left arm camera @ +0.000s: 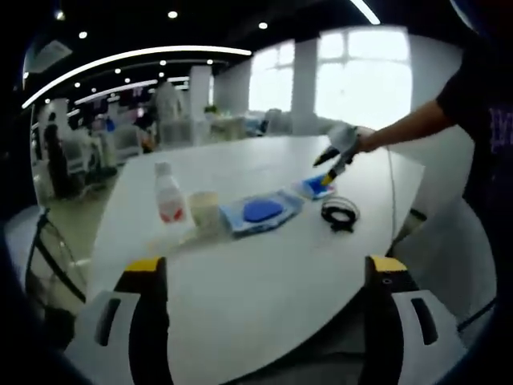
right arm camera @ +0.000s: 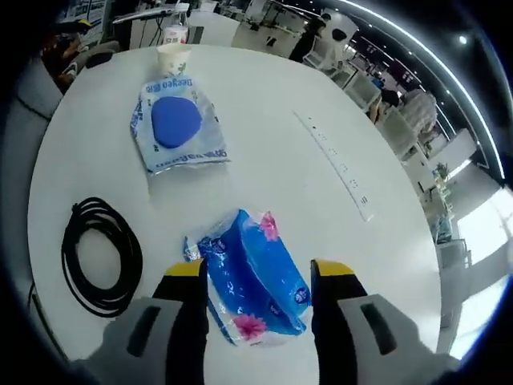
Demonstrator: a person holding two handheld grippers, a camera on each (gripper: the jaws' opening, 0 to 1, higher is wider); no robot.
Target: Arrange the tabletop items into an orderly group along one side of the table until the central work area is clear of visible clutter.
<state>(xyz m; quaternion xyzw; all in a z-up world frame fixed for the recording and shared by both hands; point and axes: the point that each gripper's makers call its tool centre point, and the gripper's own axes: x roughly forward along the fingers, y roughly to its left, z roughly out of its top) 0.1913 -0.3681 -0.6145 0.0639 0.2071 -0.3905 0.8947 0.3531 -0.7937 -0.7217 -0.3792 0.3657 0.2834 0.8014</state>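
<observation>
The left gripper (left arm camera: 260,277) has two broad jaws, each black along its inner face with a yellow tip, set on pale grey housings that carry a dark slot, and a small round screw head sits just under the yellow tip of its right-hand jaw. The right gripper (right arm camera: 258,277) is built the same way: black jaws capped in yellow, on rounded grey bodies with a dark slot in each. The person (left arm camera: 473,120) wears a dark short-sleeved top with a faint purple print at its edge
</observation>
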